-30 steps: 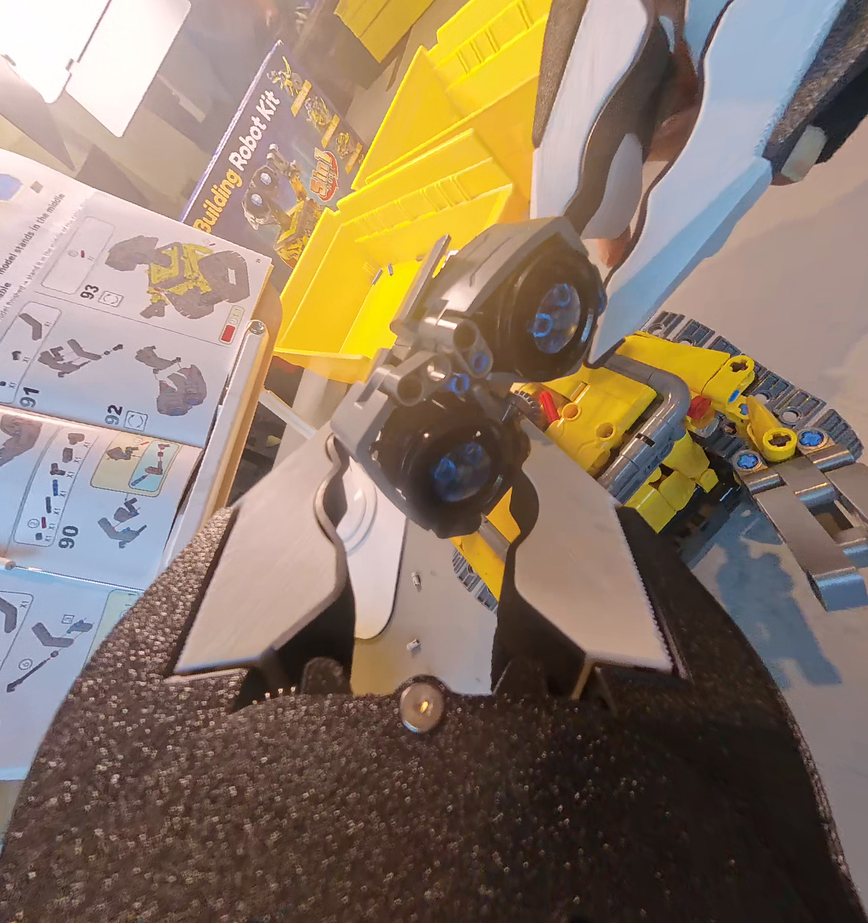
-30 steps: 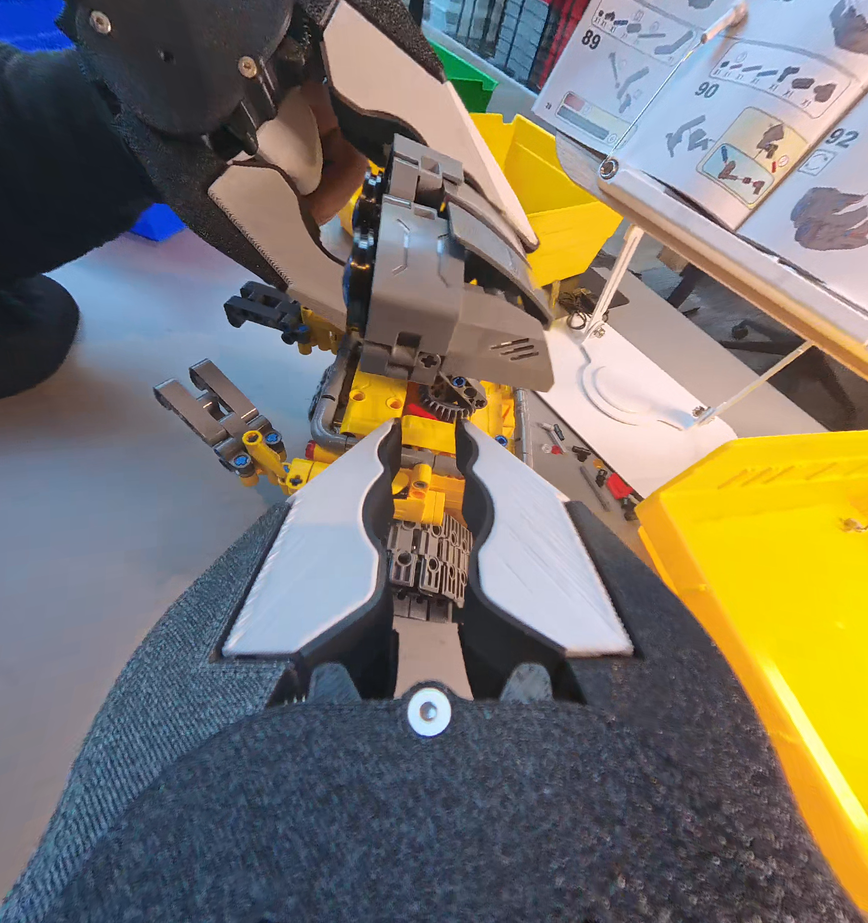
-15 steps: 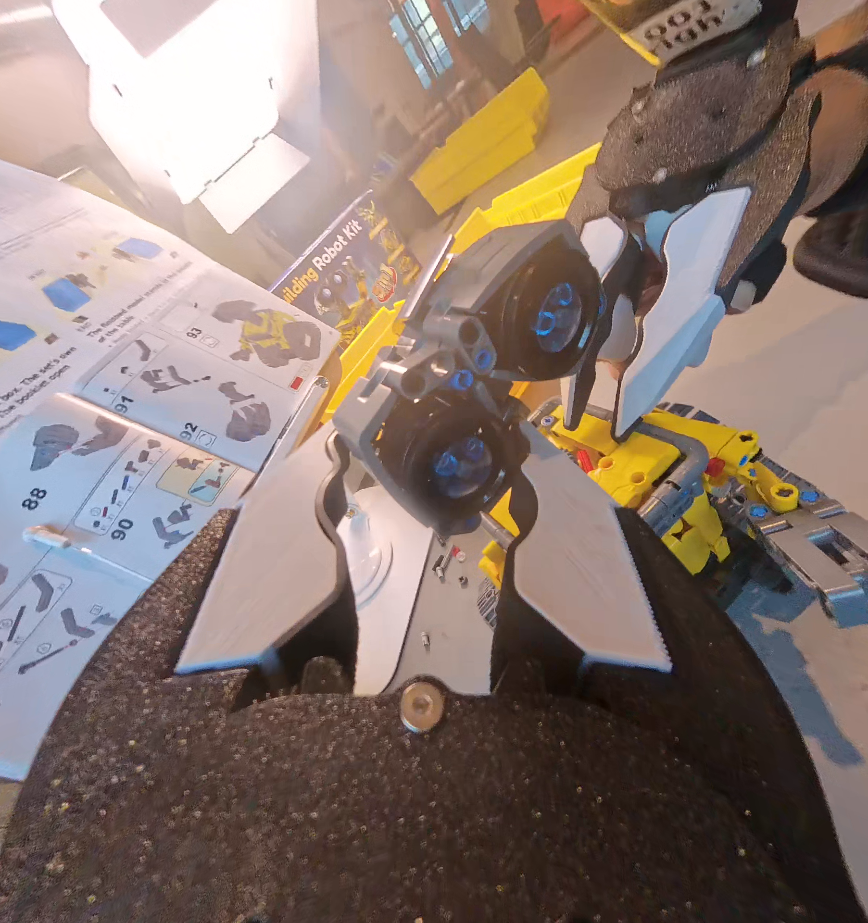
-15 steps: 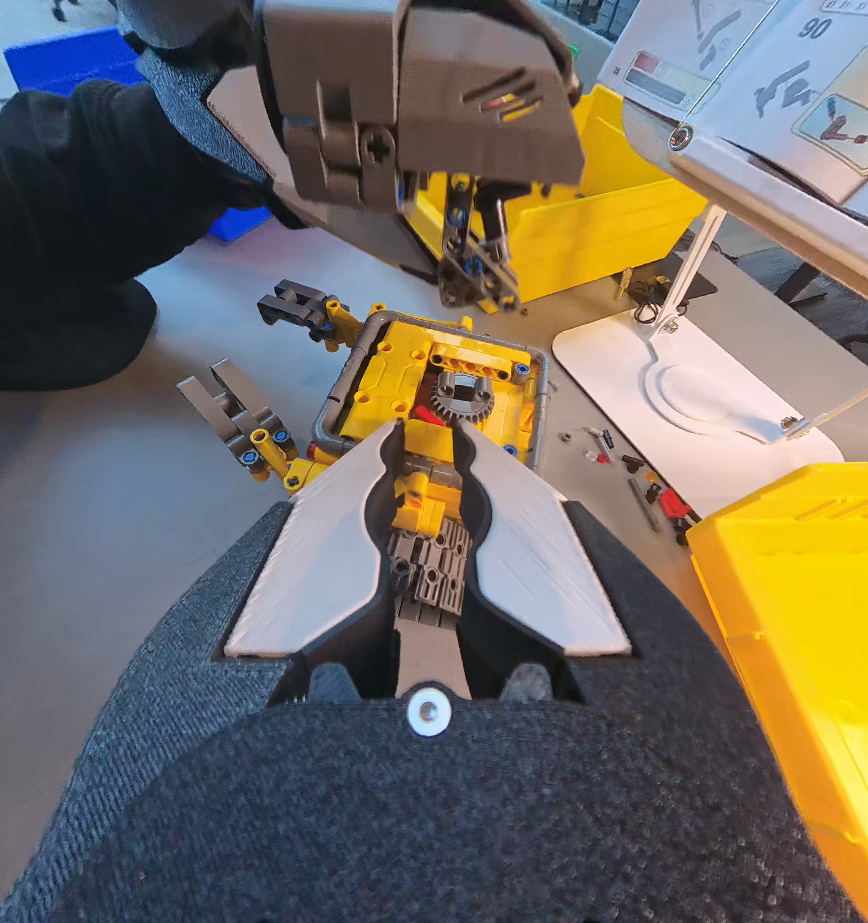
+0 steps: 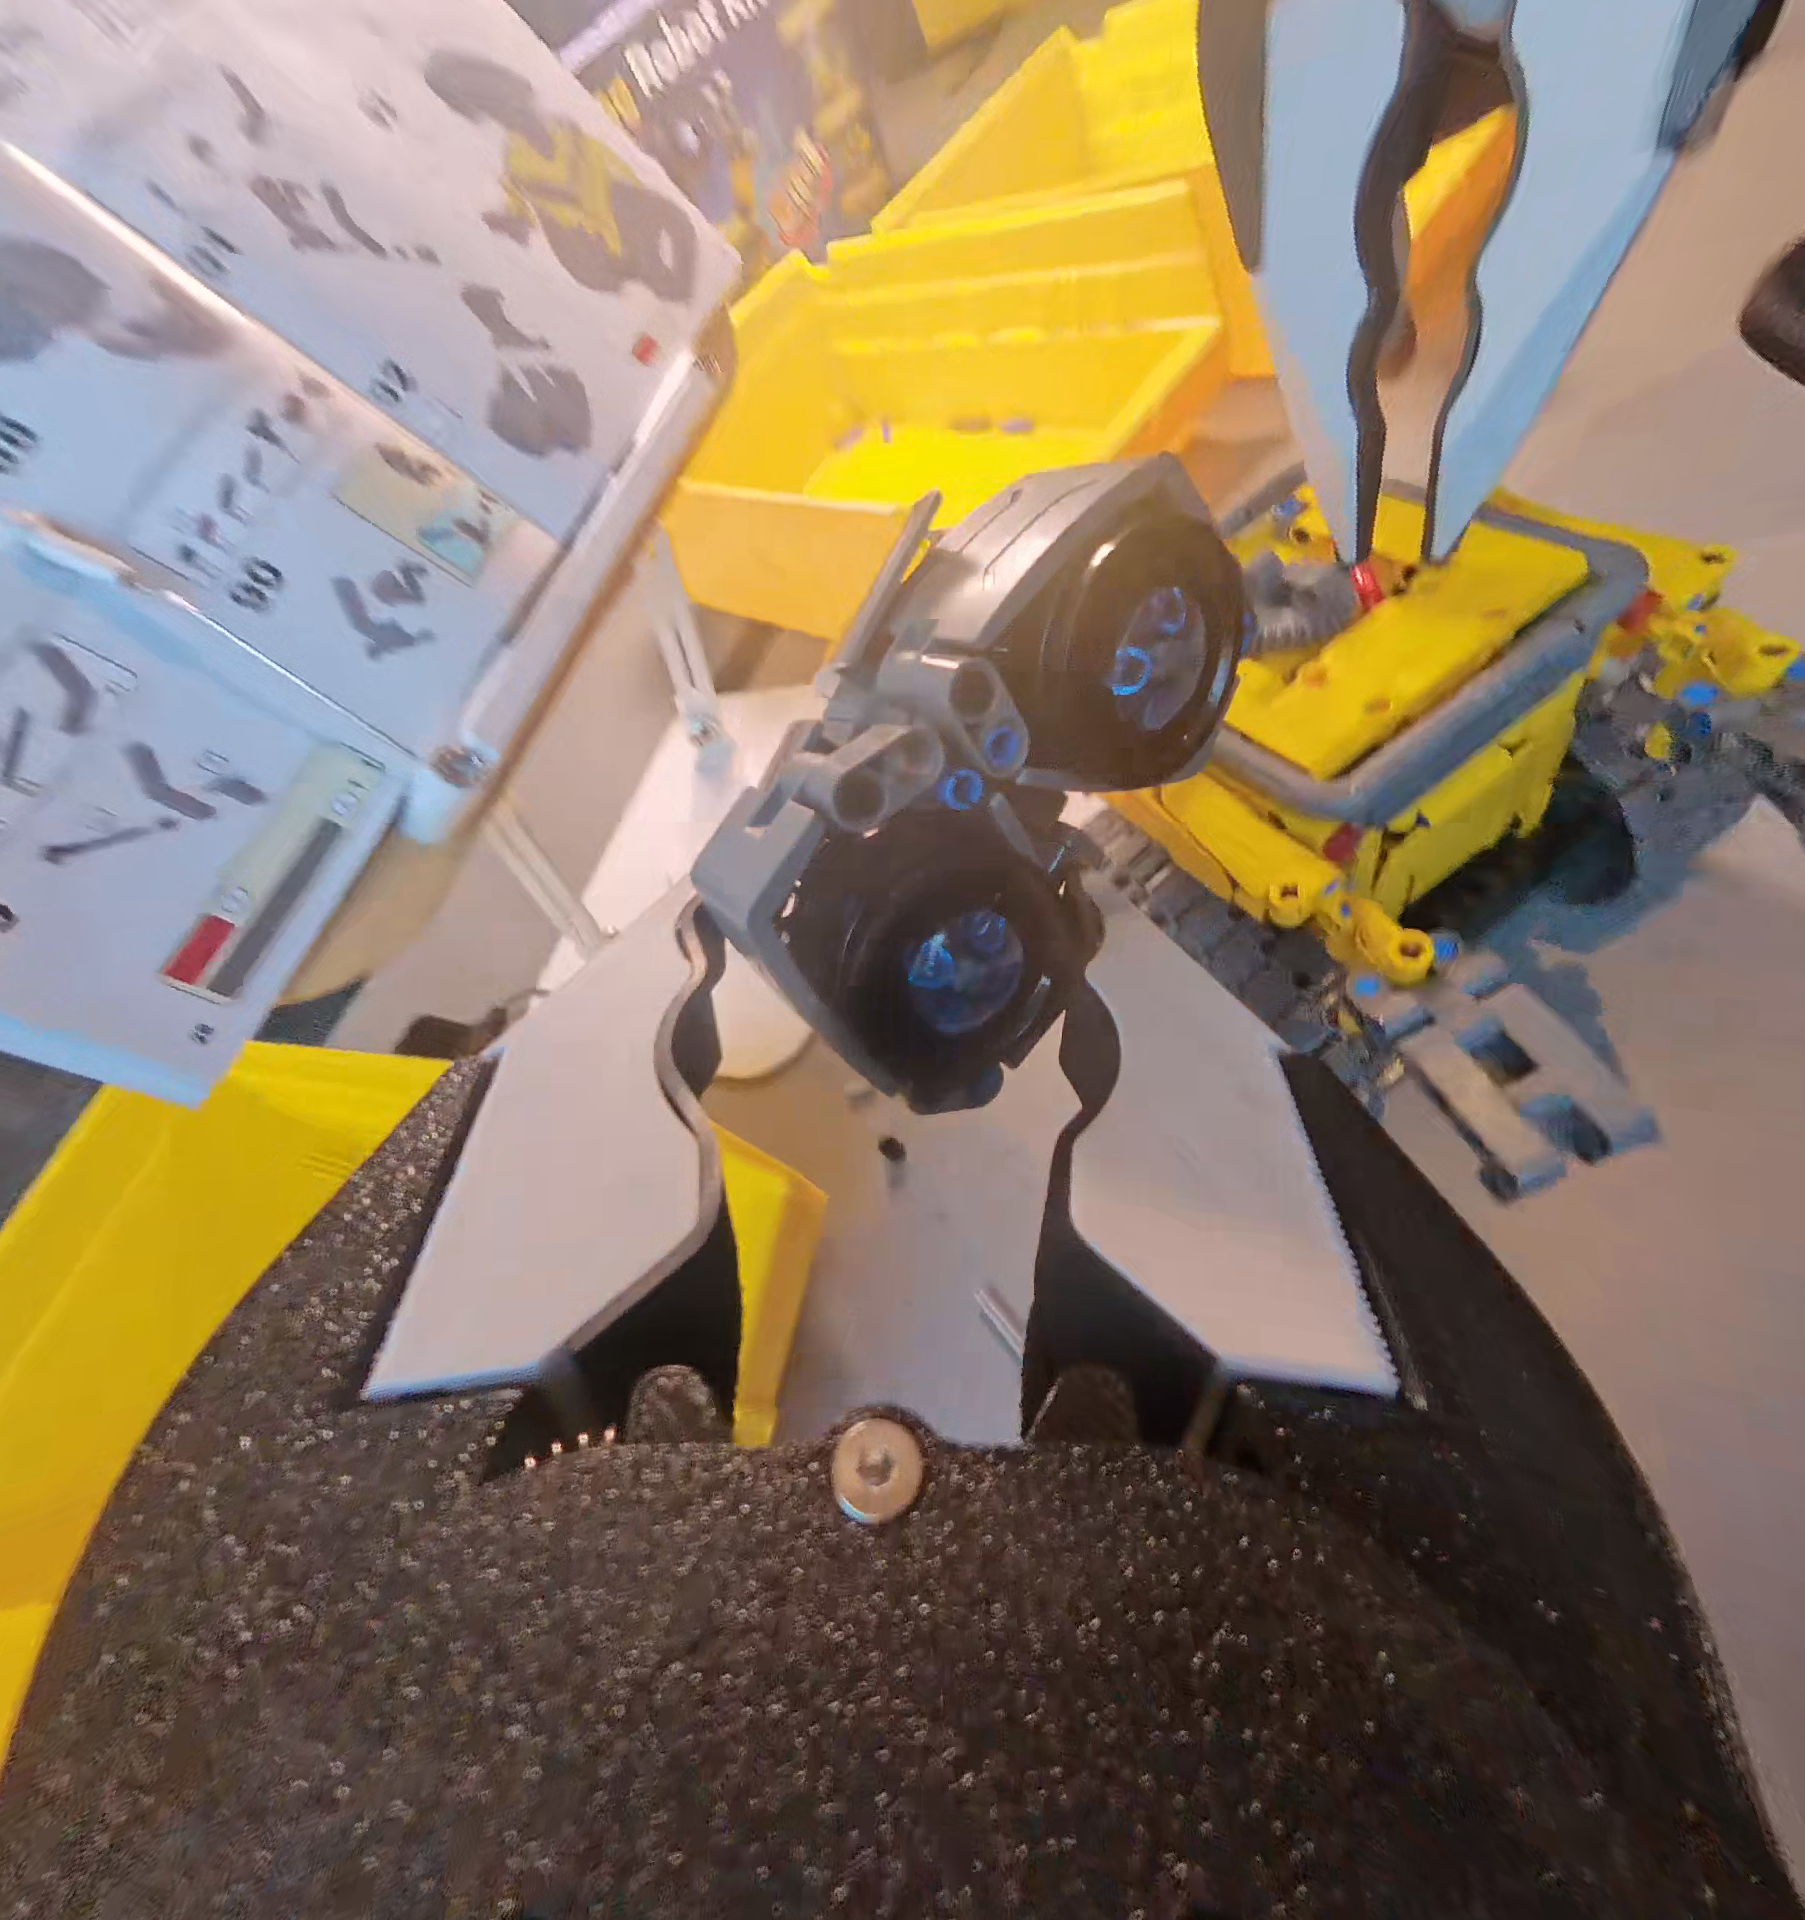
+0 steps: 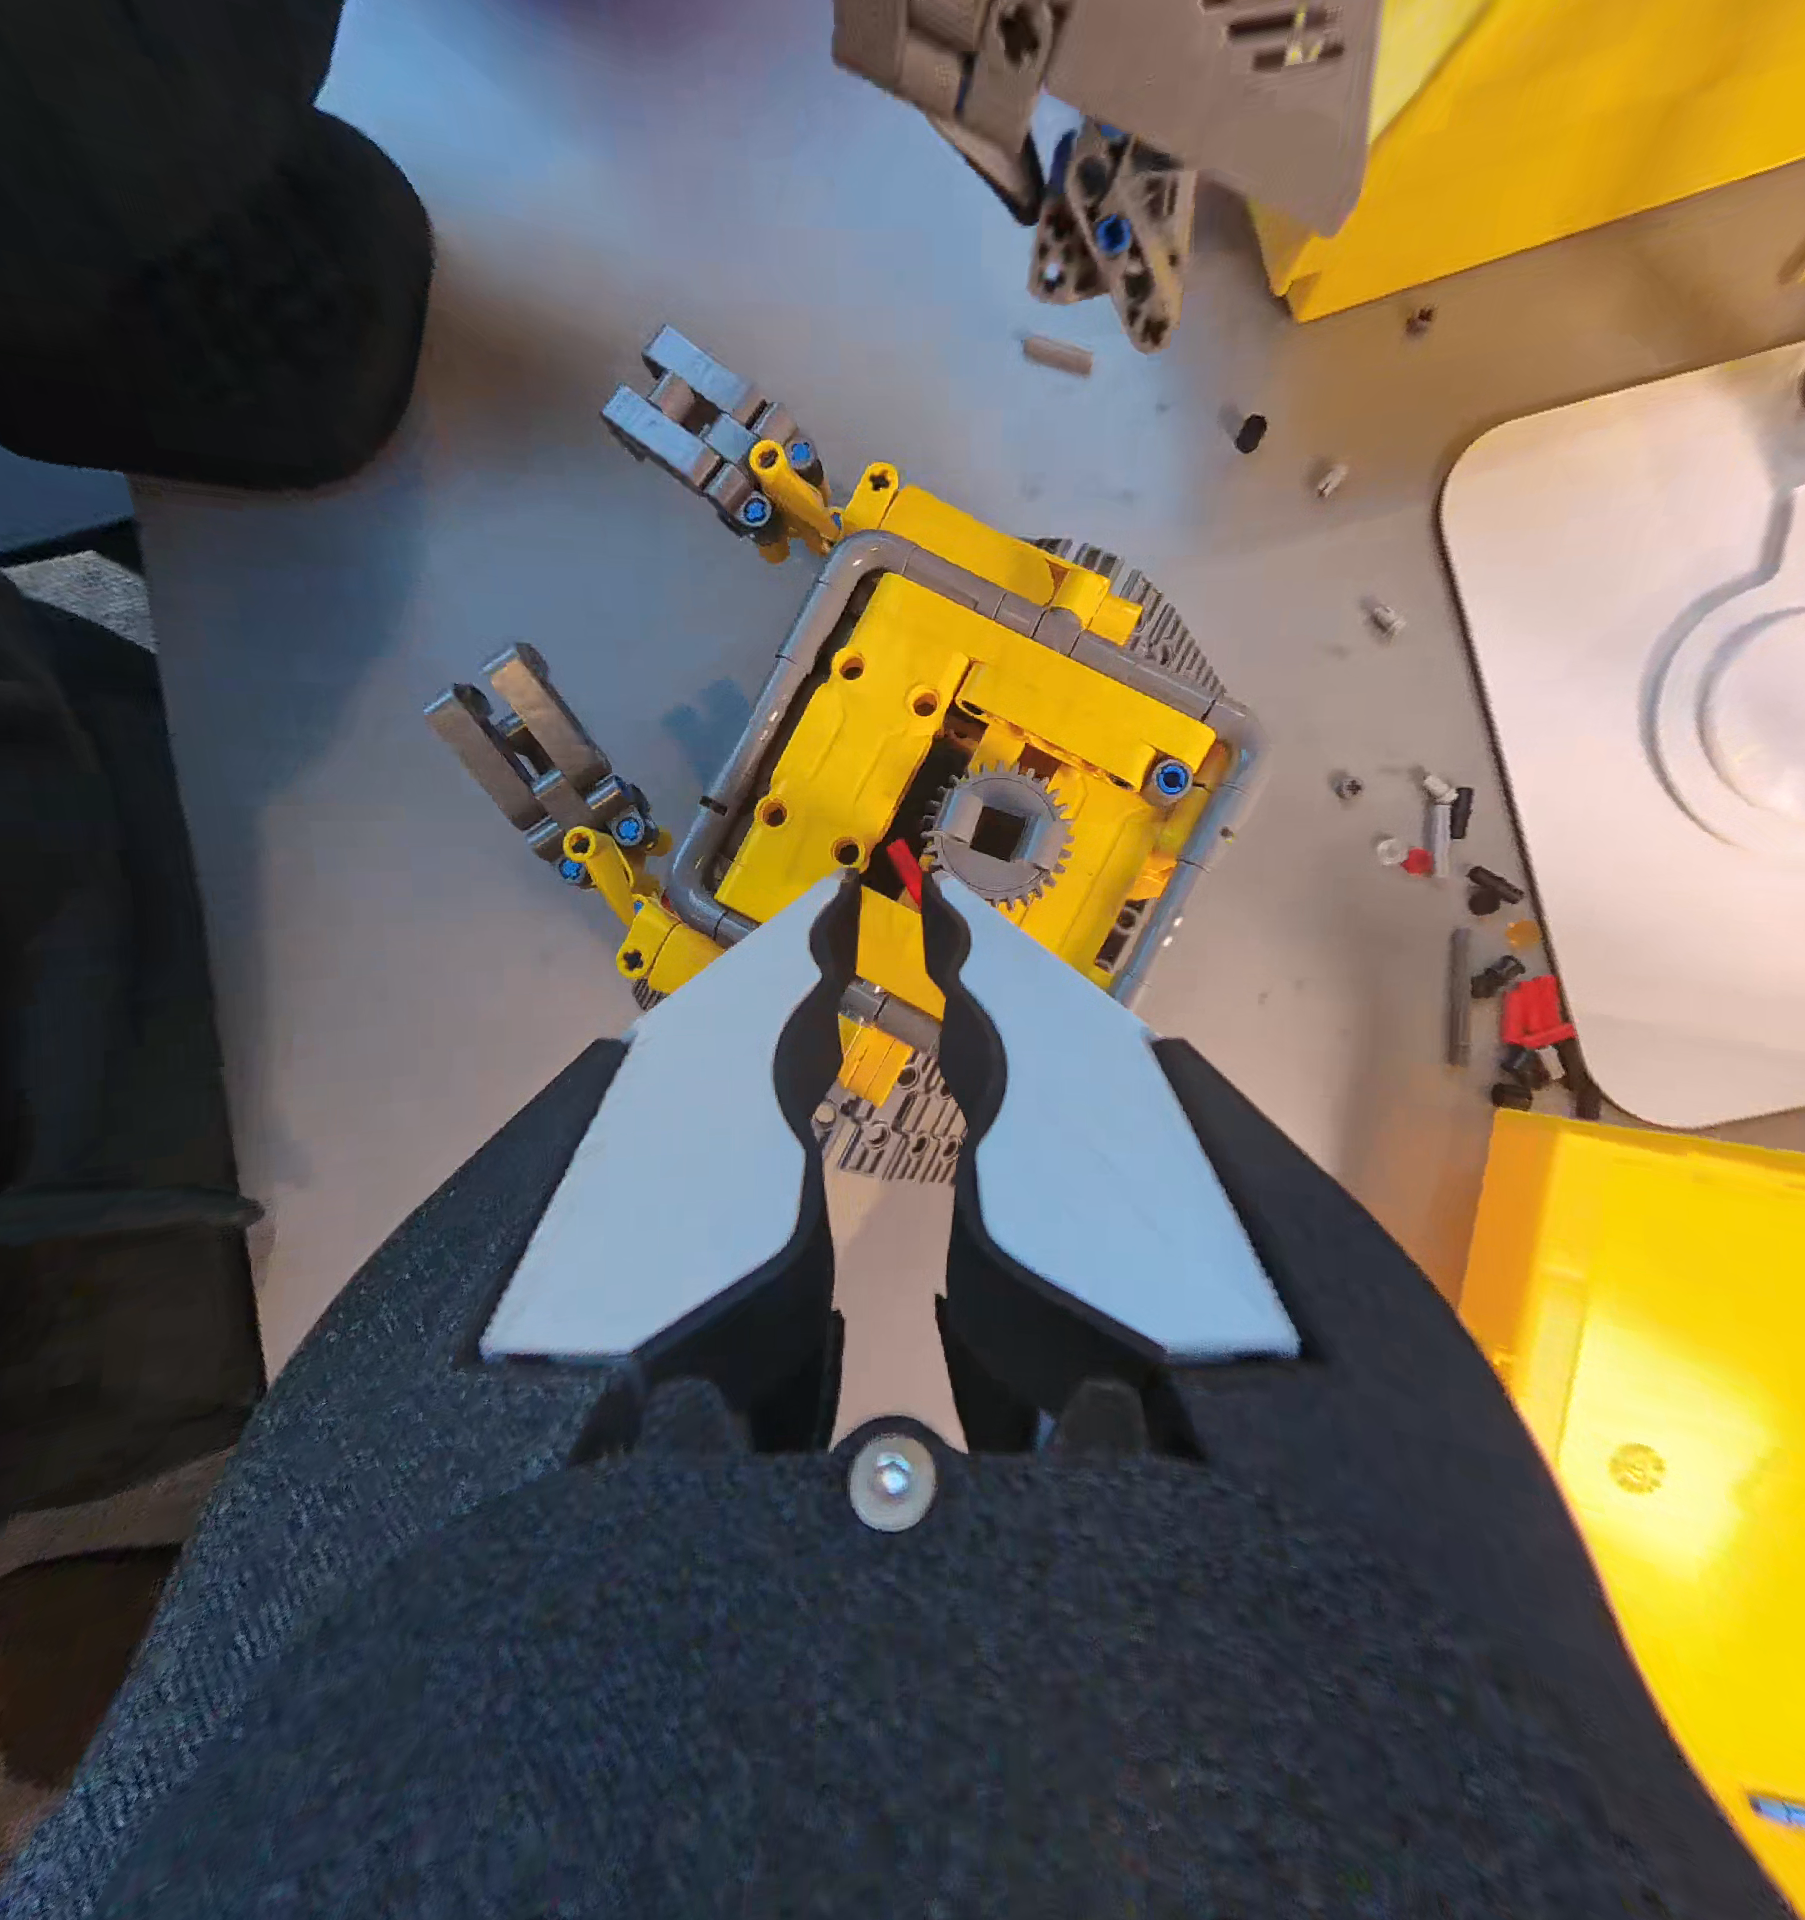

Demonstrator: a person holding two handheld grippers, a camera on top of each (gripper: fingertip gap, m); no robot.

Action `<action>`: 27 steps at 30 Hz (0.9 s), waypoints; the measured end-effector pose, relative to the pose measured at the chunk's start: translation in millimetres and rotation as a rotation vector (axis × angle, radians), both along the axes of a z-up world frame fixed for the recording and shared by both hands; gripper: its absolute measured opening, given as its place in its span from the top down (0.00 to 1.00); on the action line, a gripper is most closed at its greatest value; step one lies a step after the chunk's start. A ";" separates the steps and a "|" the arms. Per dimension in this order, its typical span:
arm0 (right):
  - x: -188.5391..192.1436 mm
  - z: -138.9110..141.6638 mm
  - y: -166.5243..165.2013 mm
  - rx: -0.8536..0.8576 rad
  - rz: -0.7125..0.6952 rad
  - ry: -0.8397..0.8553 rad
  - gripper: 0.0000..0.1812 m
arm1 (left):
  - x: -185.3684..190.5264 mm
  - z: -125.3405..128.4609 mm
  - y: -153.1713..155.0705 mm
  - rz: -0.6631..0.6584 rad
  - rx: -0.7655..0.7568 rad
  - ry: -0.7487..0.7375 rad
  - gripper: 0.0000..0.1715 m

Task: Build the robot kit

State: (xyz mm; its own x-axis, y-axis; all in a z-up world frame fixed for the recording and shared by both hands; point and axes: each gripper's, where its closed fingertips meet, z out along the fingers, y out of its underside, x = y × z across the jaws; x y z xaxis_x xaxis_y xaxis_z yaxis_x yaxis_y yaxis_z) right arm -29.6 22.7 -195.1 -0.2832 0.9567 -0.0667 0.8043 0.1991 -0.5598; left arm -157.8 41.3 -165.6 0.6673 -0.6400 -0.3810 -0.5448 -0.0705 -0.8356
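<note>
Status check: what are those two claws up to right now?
Left gripper clamps grey two-eyed head, aloft. Right gripper tips at red pin beside gear on yellow body.

instruction booklet [image 5: 254, 499]: print motion-blurred | grey head piece [image 6: 1137, 94]: cut off by top edge

The left gripper [image 5: 882, 997] clamps a grey-black two-eyed brick head [image 5: 991, 790] above the bench [image 6: 482, 665]. The right gripper [image 6: 885, 883] has its jaws slightly parted at a red pin [image 6: 904, 864] beside the grey gear [image 6: 997, 828] atop the yellow brick body [image 6: 939, 748].
</note>
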 end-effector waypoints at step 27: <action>43.7 -25.3 22.3 -0.218 -0.076 0.551 0.65 | -27.6 -94.2 -104.8 0.135 -0.254 0.211 0.49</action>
